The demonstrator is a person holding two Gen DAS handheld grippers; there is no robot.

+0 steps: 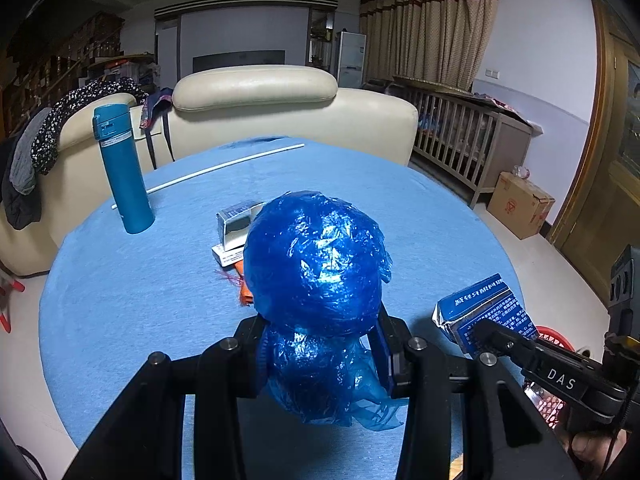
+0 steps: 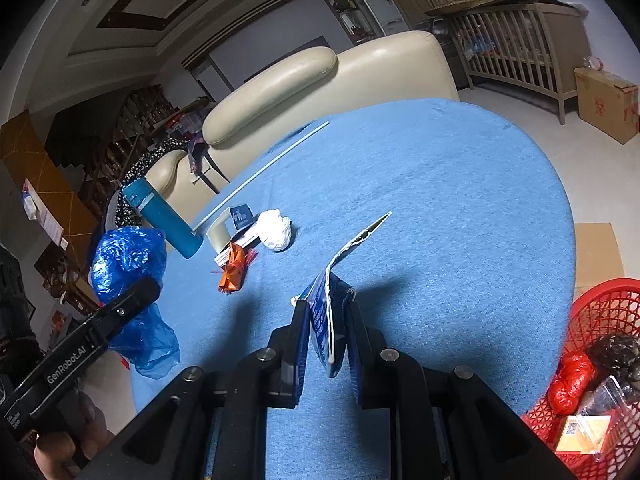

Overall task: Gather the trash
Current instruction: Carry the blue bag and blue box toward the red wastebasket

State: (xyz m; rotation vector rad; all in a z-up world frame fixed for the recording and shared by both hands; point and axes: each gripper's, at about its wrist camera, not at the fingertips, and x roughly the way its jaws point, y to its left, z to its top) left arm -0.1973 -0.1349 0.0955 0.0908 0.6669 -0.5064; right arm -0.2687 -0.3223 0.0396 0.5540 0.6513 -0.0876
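My left gripper [image 1: 320, 344] is shut on a crumpled blue plastic bag [image 1: 316, 264] and holds it above the blue table [image 1: 120, 304]; the bag also shows in the right wrist view [image 2: 128, 260]. My right gripper [image 2: 328, 332] is shut on a flattened blue carton [image 2: 324, 312], seen in the left wrist view [image 1: 484, 312] at the right. On the table lie an orange wrapper [image 2: 232, 268], a white crumpled paper [image 2: 276, 230] and small open boxes [image 2: 232, 224]. A red basket [image 2: 600, 364] with trash stands at the right, below the table edge.
A teal thermos [image 1: 122, 168] stands at the table's far left. A white rod [image 1: 224, 168] lies along the far edge. A cream sofa [image 1: 280, 108] is behind the table. A cardboard box [image 1: 520, 208] and a wooden crib [image 1: 460, 128] stand on the floor at right.
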